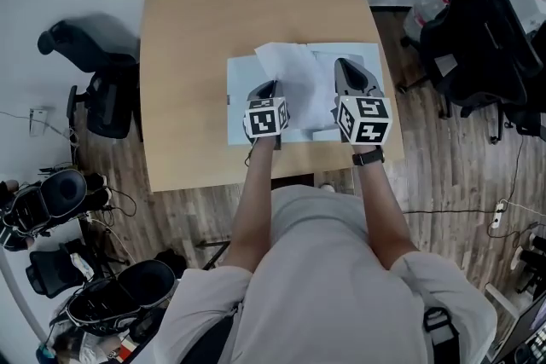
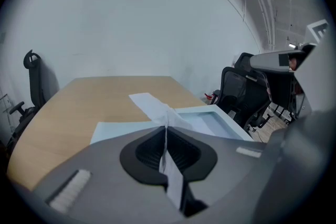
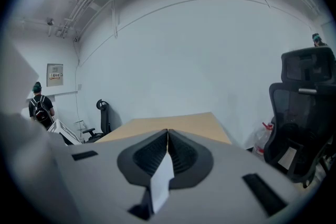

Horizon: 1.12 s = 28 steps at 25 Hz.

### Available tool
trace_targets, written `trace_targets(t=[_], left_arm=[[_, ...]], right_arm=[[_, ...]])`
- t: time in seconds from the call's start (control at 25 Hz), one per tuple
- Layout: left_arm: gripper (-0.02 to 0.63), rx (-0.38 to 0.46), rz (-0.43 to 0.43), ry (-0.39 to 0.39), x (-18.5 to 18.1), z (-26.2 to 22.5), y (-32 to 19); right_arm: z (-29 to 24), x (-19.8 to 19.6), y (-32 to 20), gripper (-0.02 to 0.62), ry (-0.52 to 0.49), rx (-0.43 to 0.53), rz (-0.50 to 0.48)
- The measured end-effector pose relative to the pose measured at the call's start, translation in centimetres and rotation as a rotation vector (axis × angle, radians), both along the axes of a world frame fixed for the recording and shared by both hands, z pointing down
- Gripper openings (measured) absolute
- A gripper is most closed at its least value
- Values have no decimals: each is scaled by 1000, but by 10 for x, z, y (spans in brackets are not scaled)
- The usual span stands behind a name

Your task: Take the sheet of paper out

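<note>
A white sheet of paper (image 1: 294, 81) hangs crumpled above a light-blue open folder (image 1: 241, 117) on the wooden table (image 1: 196, 30). My left gripper (image 1: 266, 92) is shut on the sheet's near left edge. In the left gripper view the paper (image 2: 155, 106) runs out from between the closed jaws of that gripper (image 2: 166, 131), with the folder (image 2: 212, 122) below. My right gripper (image 1: 346, 79) is shut on the sheet's right edge. In the right gripper view a strip of the paper (image 3: 161, 181) sticks back from the closed jaws of that gripper (image 3: 167, 136), which points almost level over the table (image 3: 173, 124).
Black office chairs stand at the left (image 1: 102, 89) and right (image 1: 478, 38) of the table. Bags and gear (image 1: 77, 251) lie on the wooden floor at the lower left. A person (image 3: 39, 105) stands far off by the wall.
</note>
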State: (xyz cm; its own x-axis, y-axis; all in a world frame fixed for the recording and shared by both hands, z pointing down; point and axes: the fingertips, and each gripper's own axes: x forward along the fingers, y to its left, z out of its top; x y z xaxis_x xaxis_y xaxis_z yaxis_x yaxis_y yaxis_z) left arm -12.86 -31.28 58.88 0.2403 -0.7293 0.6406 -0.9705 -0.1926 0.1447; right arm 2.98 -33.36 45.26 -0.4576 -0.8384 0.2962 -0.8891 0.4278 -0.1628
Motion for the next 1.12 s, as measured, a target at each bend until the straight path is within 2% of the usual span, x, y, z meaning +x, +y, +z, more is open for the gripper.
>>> trace_targets(t=[0.6,0.8,1.12], left_arm=[[12,360,10,-9,4,-158,31],[12,484,4,1,10,-211,54],[11,613,40,-24,45,-247,104]], right_arm=[[-79,8,62,12,-20,195,-21],[-104,4,93,12,52,281,-34],[-122,29,134,12,50,328,6]])
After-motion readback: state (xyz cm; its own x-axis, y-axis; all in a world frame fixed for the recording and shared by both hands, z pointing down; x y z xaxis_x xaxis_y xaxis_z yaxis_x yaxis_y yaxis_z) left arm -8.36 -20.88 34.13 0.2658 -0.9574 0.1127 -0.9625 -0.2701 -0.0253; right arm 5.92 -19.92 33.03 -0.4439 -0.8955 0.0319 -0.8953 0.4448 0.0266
